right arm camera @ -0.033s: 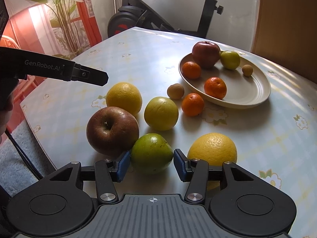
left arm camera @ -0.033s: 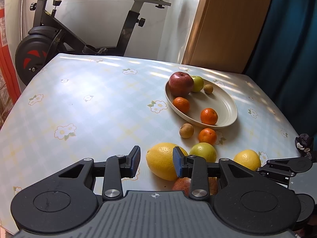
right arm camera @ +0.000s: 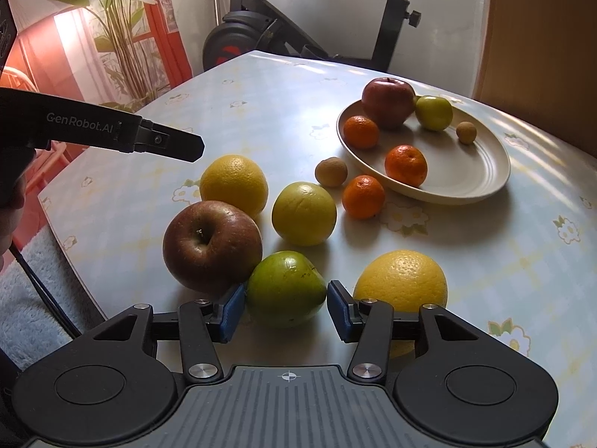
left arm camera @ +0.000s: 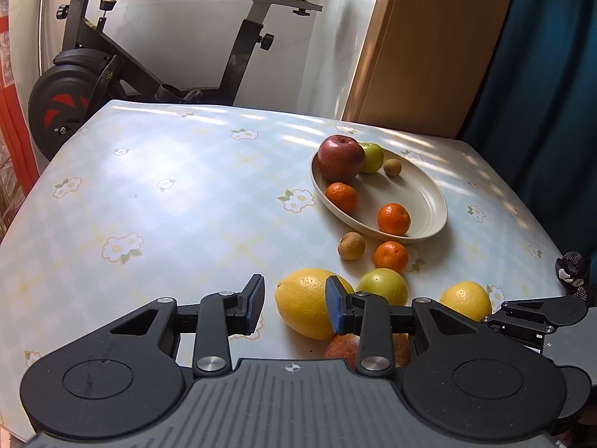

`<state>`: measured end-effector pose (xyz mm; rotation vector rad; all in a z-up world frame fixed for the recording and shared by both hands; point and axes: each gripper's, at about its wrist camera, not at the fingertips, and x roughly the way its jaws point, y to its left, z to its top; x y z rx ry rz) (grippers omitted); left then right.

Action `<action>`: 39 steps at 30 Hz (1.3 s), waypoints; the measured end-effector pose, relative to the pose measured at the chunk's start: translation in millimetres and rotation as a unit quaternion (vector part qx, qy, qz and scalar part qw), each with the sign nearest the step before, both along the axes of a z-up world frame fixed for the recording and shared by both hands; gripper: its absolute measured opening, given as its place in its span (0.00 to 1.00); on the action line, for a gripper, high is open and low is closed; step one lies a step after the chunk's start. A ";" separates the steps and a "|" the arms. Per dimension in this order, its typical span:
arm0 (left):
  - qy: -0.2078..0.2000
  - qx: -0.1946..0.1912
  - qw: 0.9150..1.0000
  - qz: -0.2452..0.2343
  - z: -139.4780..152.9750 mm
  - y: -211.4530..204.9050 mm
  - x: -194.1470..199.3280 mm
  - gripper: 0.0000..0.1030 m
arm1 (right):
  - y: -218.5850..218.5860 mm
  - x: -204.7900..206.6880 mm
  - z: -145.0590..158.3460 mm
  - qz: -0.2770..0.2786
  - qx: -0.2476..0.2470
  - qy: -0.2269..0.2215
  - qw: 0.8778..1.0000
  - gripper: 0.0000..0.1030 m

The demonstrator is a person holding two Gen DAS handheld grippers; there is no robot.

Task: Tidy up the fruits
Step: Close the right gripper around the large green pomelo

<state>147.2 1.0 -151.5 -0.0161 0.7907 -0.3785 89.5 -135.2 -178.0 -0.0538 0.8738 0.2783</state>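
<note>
A cream oval plate (left arm camera: 429,190) (right arm camera: 474,171) holds a red apple (left arm camera: 341,156), a small green apple (left arm camera: 373,156), two mandarins and a small brown fruit. Loose on the table lie a yellow orange (left arm camera: 304,304) (right arm camera: 233,183), a yellow-green fruit (right arm camera: 304,212), a dark red apple (right arm camera: 212,246), a green apple (right arm camera: 285,293), another yellow orange (right arm camera: 401,282), a mandarin (right arm camera: 363,196) and a brown fruit (right arm camera: 331,171). My left gripper (left arm camera: 294,308) is open, hovering just left of the yellow orange. My right gripper (right arm camera: 286,313) is open with its jaws on either side of the green apple.
The table has a pale flowered cloth (left arm camera: 168,205). An exercise bike (left arm camera: 112,74) stands behind it, a wooden panel (left arm camera: 429,44) and teal curtain to the right. A plant (right arm camera: 112,37) stands left. The left gripper's arm (right arm camera: 112,136) reaches over the table's left edge.
</note>
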 end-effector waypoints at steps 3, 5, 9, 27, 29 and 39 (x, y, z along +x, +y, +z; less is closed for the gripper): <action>0.001 -0.001 1.000 0.001 -0.4 0.2 0.6 0.37 | -1.0 0.2 -0.6 -0.001 0.001 0.001 1.000 0.44; 0.001 -0.001 1.000 0.001 -0.3 -0.2 0.3 0.37 | -0.2 -0.2 -0.7 0.000 0.000 0.000 1.000 0.44; 0.001 -0.001 1.000 0.001 -0.6 -0.6 0.5 0.37 | -0.4 -0.5 -0.8 -0.001 0.002 -0.001 1.000 0.43; -0.001 -0.007 1.000 0.008 -0.5 -0.9 -0.3 0.37 | -4.2 -3.0 12.5 0.008 -0.001 -0.021 1.000 0.37; -0.001 -0.007 1.000 0.008 -0.2 -0.9 -0.4 0.37 | -2.8 -3.4 12.4 0.009 -0.003 -0.018 1.000 0.39; 0.003 -0.009 1.000 0.006 -0.9 -0.2 0.5 0.37 | -1.7 -8.2 8.0 -0.002 -0.028 0.001 1.000 0.44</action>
